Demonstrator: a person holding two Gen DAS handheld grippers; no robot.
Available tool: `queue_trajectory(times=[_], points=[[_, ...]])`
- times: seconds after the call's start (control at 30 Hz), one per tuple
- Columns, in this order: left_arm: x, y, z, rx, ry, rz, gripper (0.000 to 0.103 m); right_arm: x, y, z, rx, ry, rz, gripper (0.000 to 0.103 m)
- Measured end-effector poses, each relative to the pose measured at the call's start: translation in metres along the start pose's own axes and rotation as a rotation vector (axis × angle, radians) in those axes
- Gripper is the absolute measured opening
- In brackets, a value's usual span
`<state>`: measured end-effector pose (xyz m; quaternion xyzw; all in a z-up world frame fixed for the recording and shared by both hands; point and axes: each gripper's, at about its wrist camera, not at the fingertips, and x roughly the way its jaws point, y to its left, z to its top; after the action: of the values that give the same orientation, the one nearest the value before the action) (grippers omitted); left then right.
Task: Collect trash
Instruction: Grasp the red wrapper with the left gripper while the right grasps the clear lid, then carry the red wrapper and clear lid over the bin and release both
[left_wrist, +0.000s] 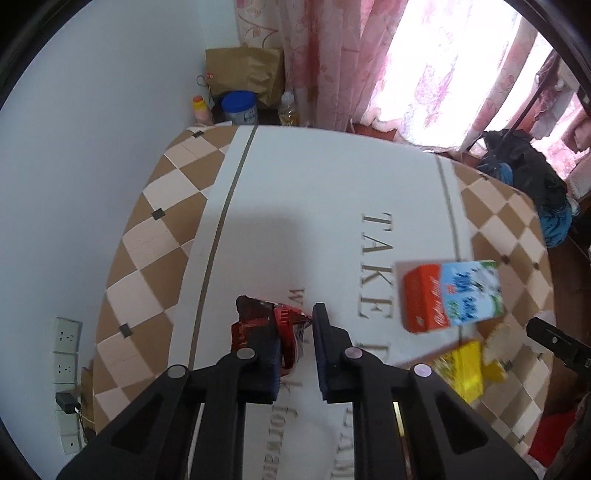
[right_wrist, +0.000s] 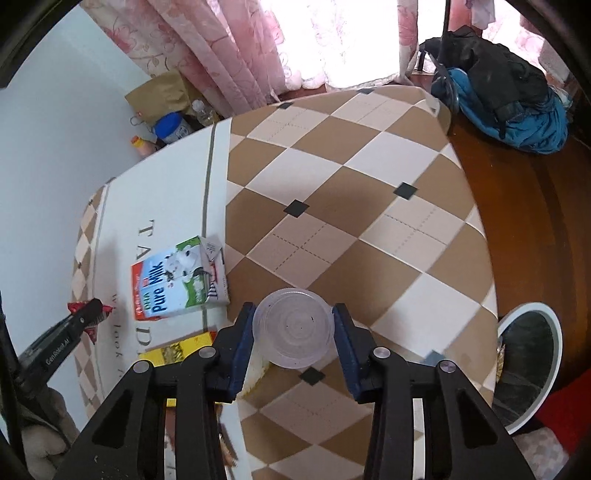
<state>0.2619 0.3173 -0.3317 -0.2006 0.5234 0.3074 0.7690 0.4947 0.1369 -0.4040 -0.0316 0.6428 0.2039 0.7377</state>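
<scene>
Between left tongs (left_wrist: 282, 321): red wrapper (left_wrist: 284, 328), clenched; right tongs (right_wrist: 293, 325) grasping plastic cup (right_wrist: 294, 328).

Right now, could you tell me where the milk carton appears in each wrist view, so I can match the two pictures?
Left wrist view: the milk carton lies right of centre, beyond the yellow box.
Right wrist view: the carton lies left of centre, left of the plastic cup between the right gripper's fingers.
Shared landmark: the red wrapper in the left gripper.
</scene>
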Motion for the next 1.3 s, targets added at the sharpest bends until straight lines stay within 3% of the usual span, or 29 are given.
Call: queue_trajectory(times=[0.27, 0.5, 0.73, 0.87, 1.0, 1.1, 1.3], points=[[-0.068, -0.024, -0.021, 0.052, -0.095, -0.018, 0.012, -0.045, -0.004, -0.024, 0.011, -0.037, 0.048, 0.044], [-0.149, -0.065, -0.039, 0.093, -0.205, -0.101, 0.012, -0.116, -0.021, -0.058, 0.027, -0.111, 0.085, 0.044], [-0.214, -0.132, -0.066, 0.165, -0.281, -0.223, 0.012, -0.205, -0.068, -0.094, 0.071, -0.24, 0.07, 0.044], [-0.236, -0.188, -0.082, 0.233, -0.292, -0.297, 0.012, -0.253, -0.116, -0.114, 0.112, -0.303, 0.048, 0.044], [-0.234, -0.243, -0.1, 0.275, -0.258, -0.36, 0.012, -0.281, -0.171, -0.133, 0.163, -0.329, 0.022, 0.044], [-0.216, -0.284, -0.115, 0.294, -0.189, -0.404, 0.012, -0.286, -0.217, -0.146, 0.203, -0.322, -0.005, 0.044], [-0.153, -0.353, -0.141, 0.297, 0.005, -0.456, 0.012, -0.254, -0.306, -0.164, 0.272, -0.235, -0.043, 0.044]])
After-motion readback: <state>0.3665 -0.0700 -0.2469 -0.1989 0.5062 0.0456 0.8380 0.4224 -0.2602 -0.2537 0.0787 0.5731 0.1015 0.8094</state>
